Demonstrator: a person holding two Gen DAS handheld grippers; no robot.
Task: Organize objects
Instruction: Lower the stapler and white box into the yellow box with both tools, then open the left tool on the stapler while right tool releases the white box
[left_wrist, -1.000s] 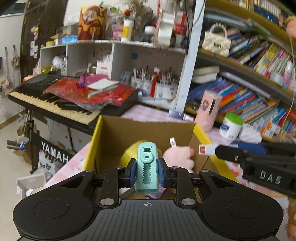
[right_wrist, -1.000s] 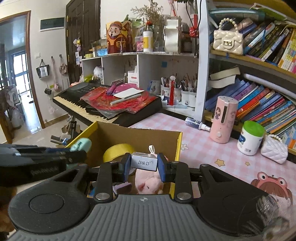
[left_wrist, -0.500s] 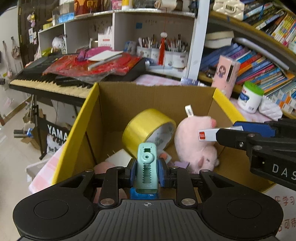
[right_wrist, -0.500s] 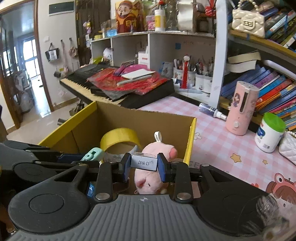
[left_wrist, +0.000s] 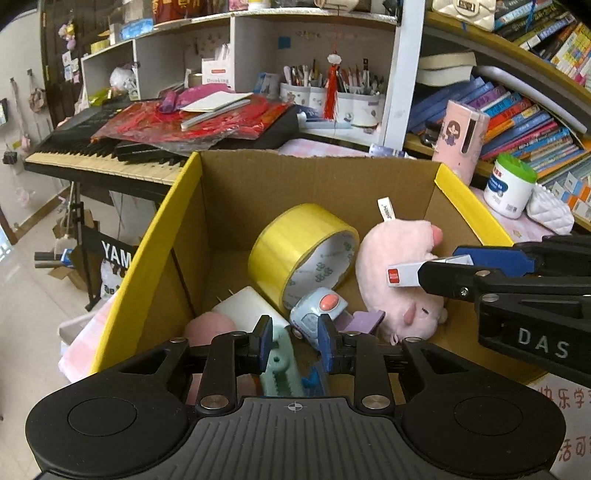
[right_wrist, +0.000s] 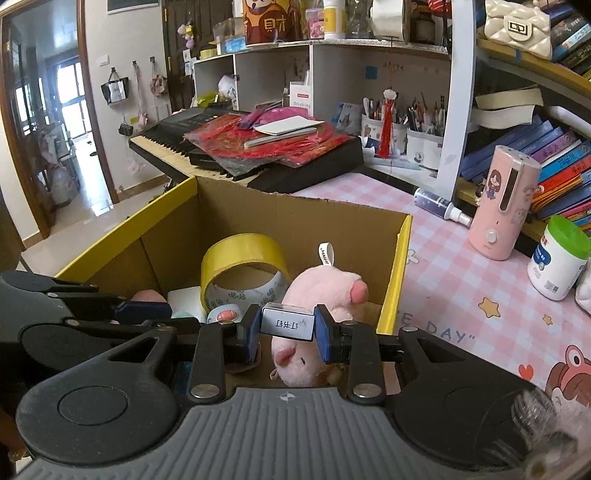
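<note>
A cardboard box with yellow flaps (left_wrist: 314, 184) (right_wrist: 295, 218) stands on the pink checked table. Inside lie a yellow tape roll (left_wrist: 299, 247) (right_wrist: 240, 258), a pink plush pig (left_wrist: 399, 266) (right_wrist: 317, 291), a small blue gadget with an orange button (left_wrist: 317, 306) and a white block (left_wrist: 243, 306). My left gripper (left_wrist: 294, 345) is open over the box; a mint-green utility knife (left_wrist: 280, 373) lies below it, free of the pads. My right gripper (right_wrist: 287, 332) is shut on a small white staple box (right_wrist: 287, 325) (left_wrist: 402, 275) above the pig.
A black keyboard (right_wrist: 221, 147) with red bags on it stands behind the box. A pink cylinder (right_wrist: 506, 206), a green-lidded jar (right_wrist: 557, 258) and a spray bottle (right_wrist: 439, 206) stand on the table at the right. Bookshelves and pen cups (left_wrist: 332, 96) line the back.
My left gripper opened and let go of the mint-green knife, which dropped into the box. Both grippers tilted down over the box. The right still holds the staple box.
</note>
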